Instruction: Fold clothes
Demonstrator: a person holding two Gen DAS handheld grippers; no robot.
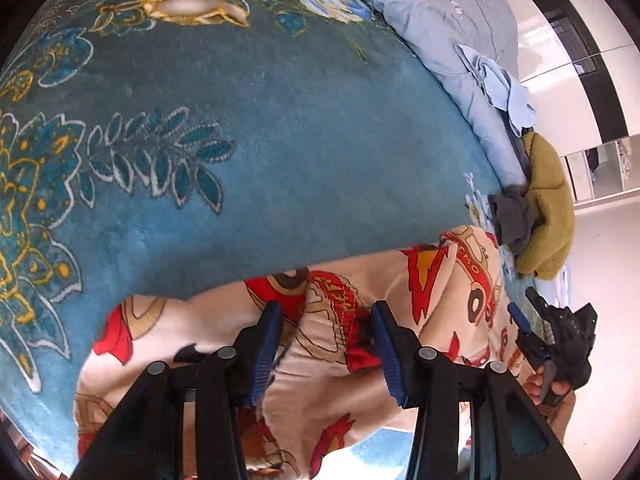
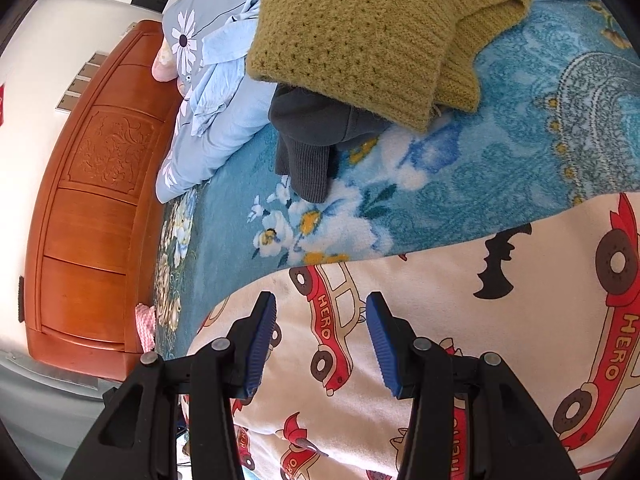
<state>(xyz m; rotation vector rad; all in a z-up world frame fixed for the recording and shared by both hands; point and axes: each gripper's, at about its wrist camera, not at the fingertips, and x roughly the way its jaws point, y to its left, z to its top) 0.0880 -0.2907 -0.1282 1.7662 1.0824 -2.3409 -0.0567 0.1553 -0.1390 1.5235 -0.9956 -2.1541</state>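
Note:
A cream garment printed with red cartoon cars (image 1: 332, 352) lies crumpled on the blue floral blanket (image 1: 260, 152). My left gripper (image 1: 326, 312) is open, its jaws on either side of a raised fold with a red-stitched hem. The right gripper shows at the right edge of the left wrist view (image 1: 536, 312), held in a hand. In the right wrist view the same garment (image 2: 460, 320) lies flatter, and my right gripper (image 2: 320, 304) is open just above it, jaws astride a red "HERO" car print.
An olive knitted sweater (image 2: 360, 32) lies on a dark grey garment (image 2: 312, 140) beyond the cream one. A light blue daisy quilt (image 2: 216, 112) with a pale blue shirt is bunched by the carved wooden headboard (image 2: 96, 200). White wardrobe doors (image 1: 568, 92) stand past the bed.

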